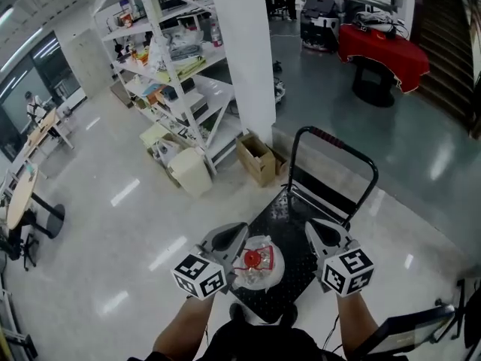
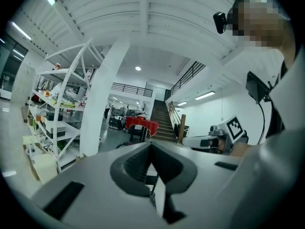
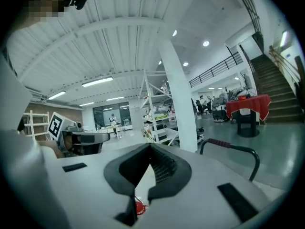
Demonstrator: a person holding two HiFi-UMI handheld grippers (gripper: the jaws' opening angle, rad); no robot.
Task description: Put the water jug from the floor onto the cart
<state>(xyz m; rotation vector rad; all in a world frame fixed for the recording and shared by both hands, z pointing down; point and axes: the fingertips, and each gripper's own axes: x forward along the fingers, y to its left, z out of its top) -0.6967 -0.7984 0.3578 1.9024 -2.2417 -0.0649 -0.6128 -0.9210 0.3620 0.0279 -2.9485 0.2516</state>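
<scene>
The water jug (image 1: 255, 268) is clear with a red cap and stands on the black deck of the cart (image 1: 297, 273), below and between my two grippers. My left gripper (image 1: 231, 235) hangs above the jug's left side, shut and holding nothing. My right gripper (image 1: 322, 233) is above its right side, also shut and empty. Neither touches the jug. In the left gripper view the jaws (image 2: 150, 146) meet at their tips. The right gripper view shows its jaws (image 3: 151, 148) together, with the jug's red cap (image 3: 139, 207) showing below them.
The cart's push handle (image 1: 334, 145) rises at the far end of the deck. A cardboard box (image 1: 257, 159) and a white bin (image 1: 189, 171) sit by a white pillar (image 1: 240, 51) and a shelving rack (image 1: 173, 66). A red-covered table (image 1: 383, 47) stands farther back.
</scene>
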